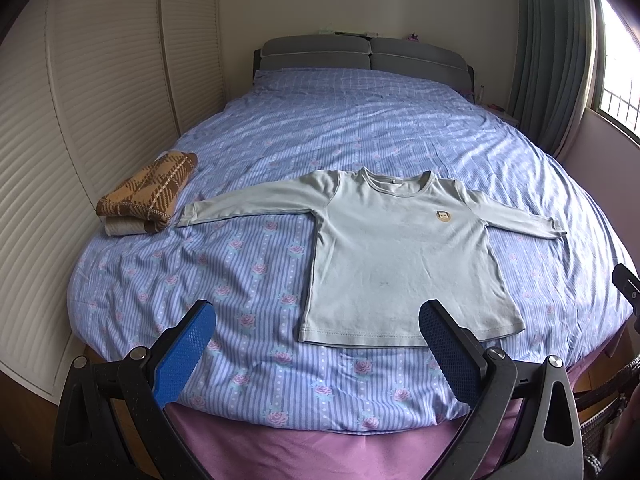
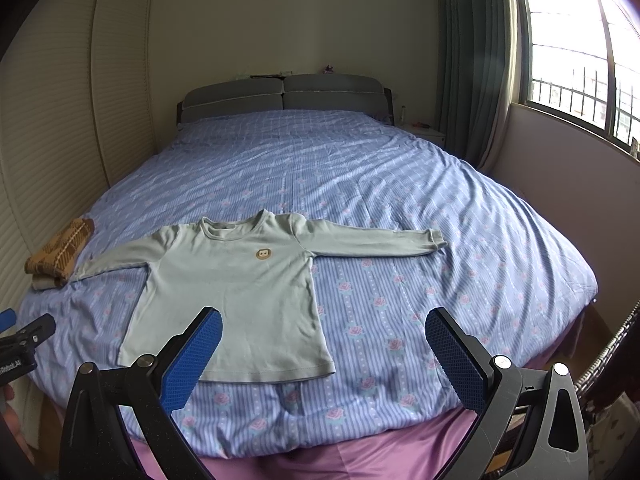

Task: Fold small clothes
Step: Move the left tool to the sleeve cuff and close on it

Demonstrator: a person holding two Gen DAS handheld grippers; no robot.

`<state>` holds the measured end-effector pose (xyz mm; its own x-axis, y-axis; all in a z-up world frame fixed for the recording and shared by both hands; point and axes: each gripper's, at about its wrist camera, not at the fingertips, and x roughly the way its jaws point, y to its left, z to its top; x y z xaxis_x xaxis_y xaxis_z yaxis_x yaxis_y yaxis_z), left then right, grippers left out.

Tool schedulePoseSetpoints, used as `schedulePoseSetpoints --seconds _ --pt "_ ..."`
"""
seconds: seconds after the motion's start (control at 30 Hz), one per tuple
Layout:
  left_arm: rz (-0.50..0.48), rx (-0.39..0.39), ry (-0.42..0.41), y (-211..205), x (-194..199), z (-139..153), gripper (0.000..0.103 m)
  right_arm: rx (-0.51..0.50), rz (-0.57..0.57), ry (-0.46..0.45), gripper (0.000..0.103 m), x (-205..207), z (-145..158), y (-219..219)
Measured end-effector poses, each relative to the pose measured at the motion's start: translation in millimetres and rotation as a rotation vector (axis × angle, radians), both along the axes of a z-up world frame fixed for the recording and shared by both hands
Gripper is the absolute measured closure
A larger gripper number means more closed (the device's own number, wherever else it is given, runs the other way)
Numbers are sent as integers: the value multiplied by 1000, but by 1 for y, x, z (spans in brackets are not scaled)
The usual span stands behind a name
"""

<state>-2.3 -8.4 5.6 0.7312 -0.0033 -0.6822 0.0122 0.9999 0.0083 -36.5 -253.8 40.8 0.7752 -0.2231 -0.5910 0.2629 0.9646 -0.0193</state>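
A small pale green long-sleeved shirt [image 1: 400,256] lies flat and face up on the bed, both sleeves spread out, a small brown badge on the chest; it also shows in the right wrist view [image 2: 236,300]. My left gripper [image 1: 318,320] is open and empty, held above the bed's near edge, in front of the shirt's hem. My right gripper [image 2: 324,324] is open and empty, held above the near edge at the shirt's lower right corner. The left gripper's tip shows at the left edge of the right wrist view [image 2: 24,336].
The bed [image 1: 360,120] has a blue striped floral cover and a pink skirt [image 1: 320,452]. A folded brown plaid garment [image 1: 148,192] lies on another folded piece at the bed's left edge. White louvred wardrobe doors [image 1: 100,100] stand left; window and curtain [image 2: 472,60] stand right.
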Motion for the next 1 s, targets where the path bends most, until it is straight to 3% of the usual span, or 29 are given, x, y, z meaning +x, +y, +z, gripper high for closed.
schedulePoseSetpoints --seconds 0.17,0.33,0.53,0.73,0.87,1.0 --pt "0 8 -21 -3 15 -2 0 -6 -3 -5 0 12 1 -4" --pt "32 1 -25 22 36 -6 0 -2 27 -23 0 37 1 11" --pt "79 -1 -37 75 69 -15 0 11 101 -70 0 85 -1 62" --pt "108 -69 -32 141 123 -35 1 35 140 -88 0 144 -17 123" --pt "123 -80 -19 183 170 -57 16 81 148 -89 0 180 -31 163" --pt "110 -110 33 219 217 -86 43 83 175 -76 0 211 -46 205"
